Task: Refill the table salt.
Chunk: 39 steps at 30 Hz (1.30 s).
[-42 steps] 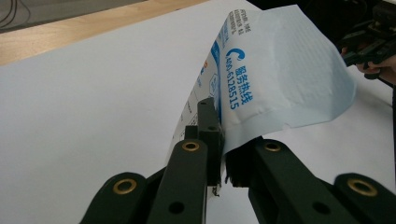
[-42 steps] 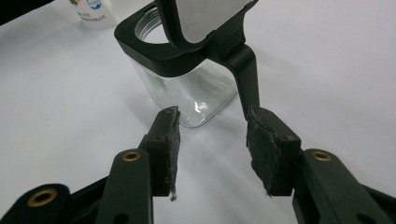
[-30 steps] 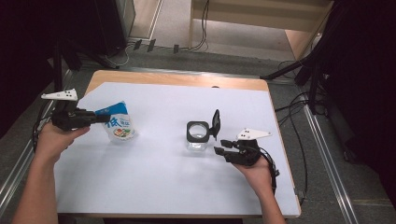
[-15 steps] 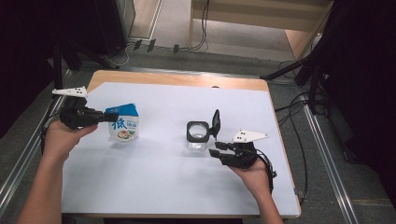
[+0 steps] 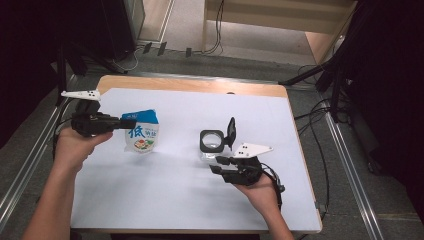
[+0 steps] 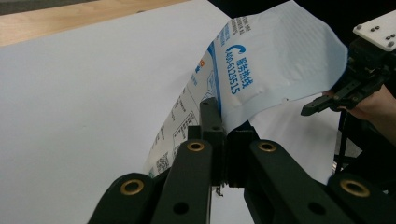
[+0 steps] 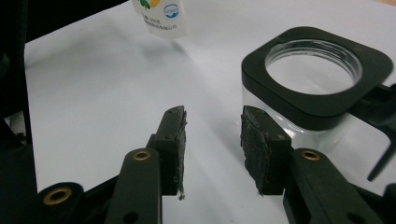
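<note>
Pouch (image 5: 141, 131) lifted in clamped left gripper (image 5: 127, 123); right gripper (image 5: 218, 165) released beside open jar (image 5: 212, 141), empty-jawed; pouring into jar outstanding.

Lab or recording workspace, not a home. Wooden-edged table (image 5: 190, 85) with white sheet top sits center frame on grey carpet floor (image 5: 345, 200). Loose black cables (image 5: 218, 25) trail across the floor at top center and right edge. Metal floor rails (image 5: 350, 165) run down both sides of the frame. Pale wooden bench frame (image 5: 280, 15) upper right. Dark equipment and stands crowd the upper corners.
</note>
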Tool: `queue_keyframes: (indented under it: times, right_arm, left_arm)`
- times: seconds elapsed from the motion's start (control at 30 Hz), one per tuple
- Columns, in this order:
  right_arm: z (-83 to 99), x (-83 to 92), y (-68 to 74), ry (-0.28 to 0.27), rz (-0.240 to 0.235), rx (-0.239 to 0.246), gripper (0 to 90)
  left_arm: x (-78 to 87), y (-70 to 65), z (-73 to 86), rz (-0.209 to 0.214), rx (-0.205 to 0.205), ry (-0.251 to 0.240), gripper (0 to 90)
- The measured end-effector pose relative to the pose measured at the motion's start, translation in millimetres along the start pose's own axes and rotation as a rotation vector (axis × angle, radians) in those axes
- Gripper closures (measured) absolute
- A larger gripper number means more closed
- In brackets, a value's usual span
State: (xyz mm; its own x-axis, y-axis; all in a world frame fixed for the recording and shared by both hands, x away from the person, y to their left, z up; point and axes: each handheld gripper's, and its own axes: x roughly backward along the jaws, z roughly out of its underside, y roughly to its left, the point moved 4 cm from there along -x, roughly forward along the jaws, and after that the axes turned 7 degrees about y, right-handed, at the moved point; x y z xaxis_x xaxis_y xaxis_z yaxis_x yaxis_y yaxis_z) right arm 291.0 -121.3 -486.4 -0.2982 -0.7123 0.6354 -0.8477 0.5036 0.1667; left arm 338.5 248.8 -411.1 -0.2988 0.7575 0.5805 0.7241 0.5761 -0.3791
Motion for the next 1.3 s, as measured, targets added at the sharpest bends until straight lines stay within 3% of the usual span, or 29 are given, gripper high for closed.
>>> queue_keyframes:
  times: [0.27, 0.37, 0.6, 0.9, 1.13, 1.3]
  right_arm:
    - [-10.8, -19.9, 15.1, 0.011, -0.011, 0.016, 61.3]
    - [-16.1, -30.4, 17.9, 0.029, -0.023, 0.042, 61.0]
    - [-32.2, -46.7, 20.4, 0.014, -0.020, 0.054, 60.1]
    - [-51.9, -71.3, 26.0, 0.000, -0.019, 0.020, 59.4]
    - [-63.9, -92.6, 30.4, -0.026, -0.021, -0.013, 58.8]
    - [-66.0, -105.6, 30.1, -0.044, 0.013, -0.037, 58.3]
  left_arm:
    - [-7.5, -17.3, -12.5, 0.013, -0.016, 0.013, 90.0]
    - [-9.6, -22.9, -19.4, 0.032, -0.007, 0.012, 90.0]
    - [-3.8, -38.9, -41.2, 0.014, -0.037, 0.013, 90.0]
    - [-0.2, -55.8, -62.8, -0.002, -0.057, 0.033, 90.0]
    - [-5.2, -64.5, -70.1, -0.002, -0.068, 0.055, 90.0]
    - [-9.0, -70.1, -73.5, 0.006, -0.072, 0.066, 90.0]
